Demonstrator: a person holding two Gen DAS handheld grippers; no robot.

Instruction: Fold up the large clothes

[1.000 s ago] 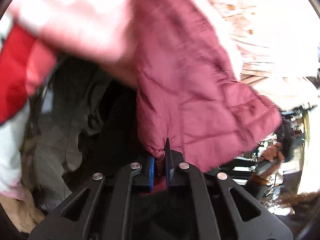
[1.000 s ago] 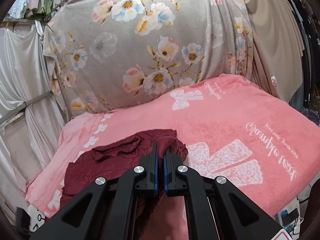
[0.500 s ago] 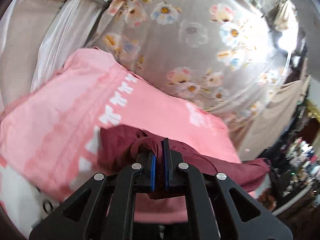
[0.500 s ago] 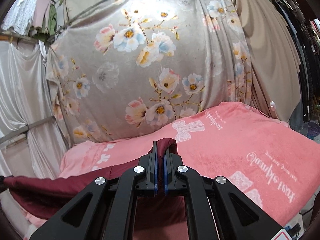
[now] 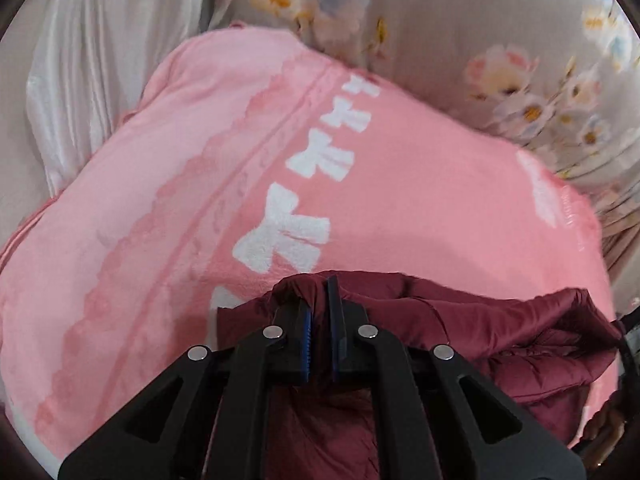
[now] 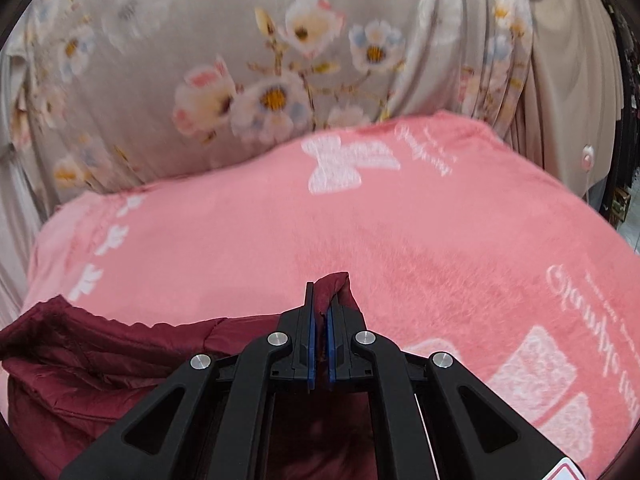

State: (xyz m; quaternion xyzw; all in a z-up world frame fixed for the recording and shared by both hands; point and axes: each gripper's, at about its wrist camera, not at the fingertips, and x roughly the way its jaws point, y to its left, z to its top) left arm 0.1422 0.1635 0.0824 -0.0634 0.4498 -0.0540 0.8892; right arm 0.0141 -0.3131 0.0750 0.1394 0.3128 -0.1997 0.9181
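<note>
Both claws are clenched on the maroon jacket [image 5: 500,328]: the left gripper [image 5: 319,300] and right gripper [image 6: 322,308] each pinch a fold. It hangs over the pink blanket [image 6: 420,232].

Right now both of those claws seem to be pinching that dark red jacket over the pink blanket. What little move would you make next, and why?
Probably lower both hands to lay it flat. The left gripper and right gripper are each shut on an edge of the maroon jacket, which sags bunched between them over the pink blanket.
</note>
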